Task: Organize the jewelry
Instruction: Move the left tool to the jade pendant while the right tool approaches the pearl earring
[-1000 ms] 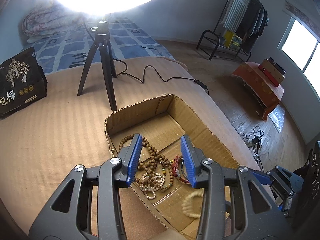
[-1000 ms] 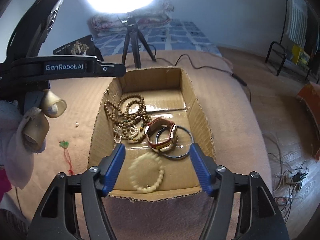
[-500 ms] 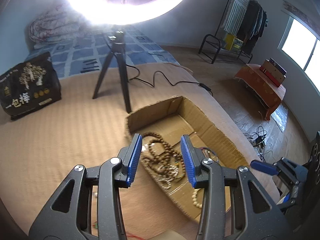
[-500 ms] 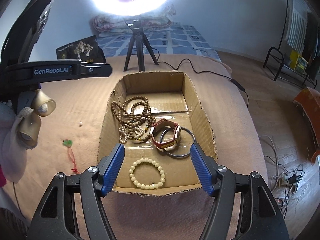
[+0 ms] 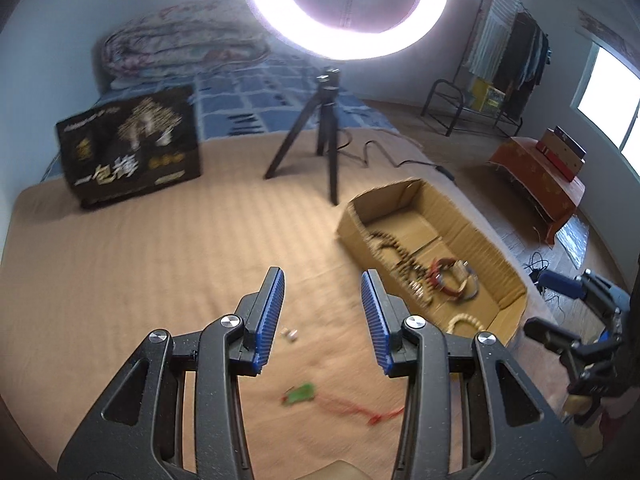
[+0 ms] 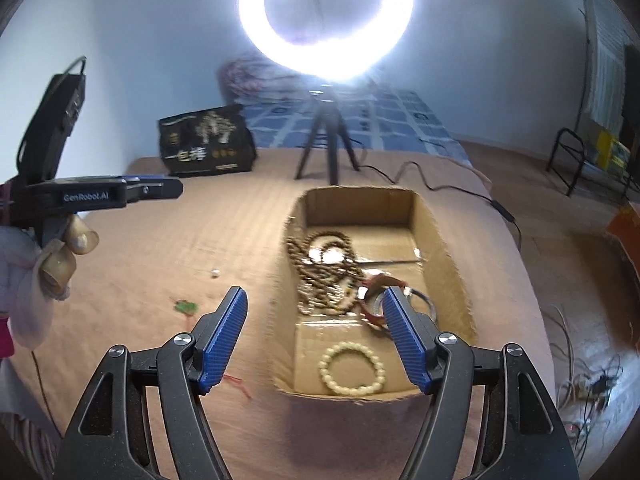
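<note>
The left gripper [image 5: 322, 308] has swung off the box [image 5: 502, 257] to the bedspread beside it, now over a small bead [image 5: 291, 334] near the green pendant [image 5: 301, 393]. The right gripper [image 6: 316, 334] has pulled back over the box's near left corner, and the cream bracelet [image 6: 352, 368] no longer lies between its fingers.

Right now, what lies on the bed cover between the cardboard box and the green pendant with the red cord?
Right wrist view: only bare tan bed cover separates the cardboard box from the green pendant; a small pale bead sits farther back.

Overexposed ring light [image 5: 346, 8] glaring top centre; window [image 5: 608, 96] daylight at right; motion blur throughout; fisheye-warped, vignetted edges.
</note>
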